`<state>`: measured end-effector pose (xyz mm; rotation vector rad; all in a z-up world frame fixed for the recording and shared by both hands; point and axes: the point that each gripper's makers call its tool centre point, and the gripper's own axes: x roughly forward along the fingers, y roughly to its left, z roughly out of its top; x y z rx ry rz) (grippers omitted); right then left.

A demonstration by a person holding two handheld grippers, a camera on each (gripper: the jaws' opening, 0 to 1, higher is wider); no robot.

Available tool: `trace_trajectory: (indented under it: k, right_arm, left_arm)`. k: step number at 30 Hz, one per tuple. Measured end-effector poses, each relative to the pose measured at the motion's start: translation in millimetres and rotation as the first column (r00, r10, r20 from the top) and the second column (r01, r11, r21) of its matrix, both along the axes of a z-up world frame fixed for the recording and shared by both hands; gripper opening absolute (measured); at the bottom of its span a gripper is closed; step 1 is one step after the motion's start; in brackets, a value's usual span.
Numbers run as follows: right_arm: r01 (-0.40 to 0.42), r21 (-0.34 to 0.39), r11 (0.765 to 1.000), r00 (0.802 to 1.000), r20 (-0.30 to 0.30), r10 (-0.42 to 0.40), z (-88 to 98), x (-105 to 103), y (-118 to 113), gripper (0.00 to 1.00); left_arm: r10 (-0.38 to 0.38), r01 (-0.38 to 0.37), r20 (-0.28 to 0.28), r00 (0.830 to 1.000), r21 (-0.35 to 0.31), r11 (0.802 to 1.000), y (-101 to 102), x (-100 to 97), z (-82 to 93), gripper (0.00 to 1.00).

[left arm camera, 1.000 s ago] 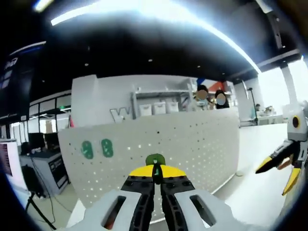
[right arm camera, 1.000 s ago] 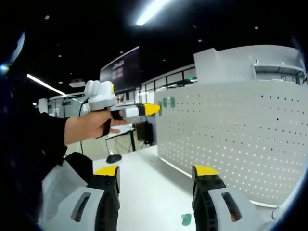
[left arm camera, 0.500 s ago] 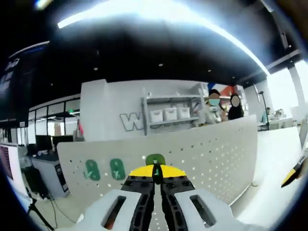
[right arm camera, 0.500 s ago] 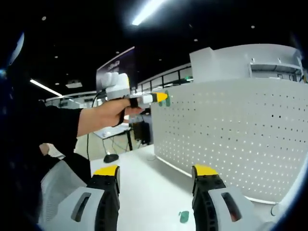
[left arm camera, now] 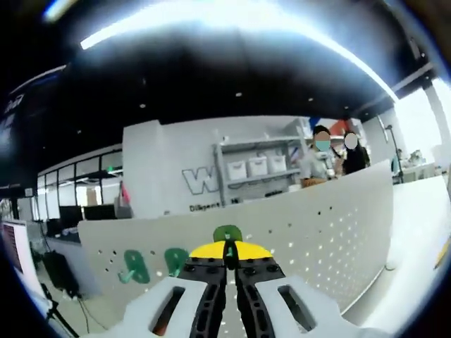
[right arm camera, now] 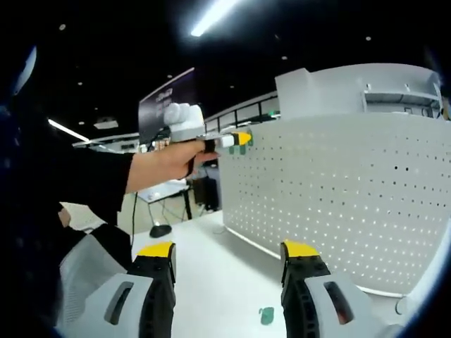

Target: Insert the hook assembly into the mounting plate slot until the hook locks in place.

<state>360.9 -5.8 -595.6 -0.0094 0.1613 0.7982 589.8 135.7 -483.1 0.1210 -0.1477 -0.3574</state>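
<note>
The white perforated mounting plate (left arm camera: 317, 225) (right arm camera: 338, 197) stands upright on the table. In the left gripper view my left gripper (left arm camera: 227, 252) is shut on a small green hook (left arm camera: 227, 233), held close in front of the plate's upper edge. Two green hooks (left arm camera: 151, 264) hang on the plate to its left. In the right gripper view a hand holds the left gripper (right arm camera: 244, 138) at the plate's top left corner, beside the mounted green hooks (right arm camera: 232, 149). My right gripper (right arm camera: 229, 251) is open with nothing between its jaws, low over the table. A loose green hook (right arm camera: 266, 315) lies on the table between them.
The white table (right arm camera: 211, 282) runs along the plate's foot. Behind the plate stand a shelf with white bins (left arm camera: 250, 167) and two people (left arm camera: 335, 151). A dark screen (right arm camera: 168, 105) and desks (left arm camera: 56, 260) are at the far left. The person's dark sleeve (right arm camera: 77, 190) fills the left.
The left gripper with its hook has moved closer to the plate's top left corner. The right gripper has stayed open and almost still.
</note>
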Motion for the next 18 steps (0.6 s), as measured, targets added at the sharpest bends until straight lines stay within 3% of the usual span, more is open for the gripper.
trace_trajectory:
  k: [18]
  right_arm:
    - [0.014,-0.012,1.000,1.000,-0.013,-0.014,-2.5,2,-6,0.60]
  left_arm:
    - [0.022,-0.023,-0.010,1.000,-0.035,0.999,0,11.5,-8.5,0.02]
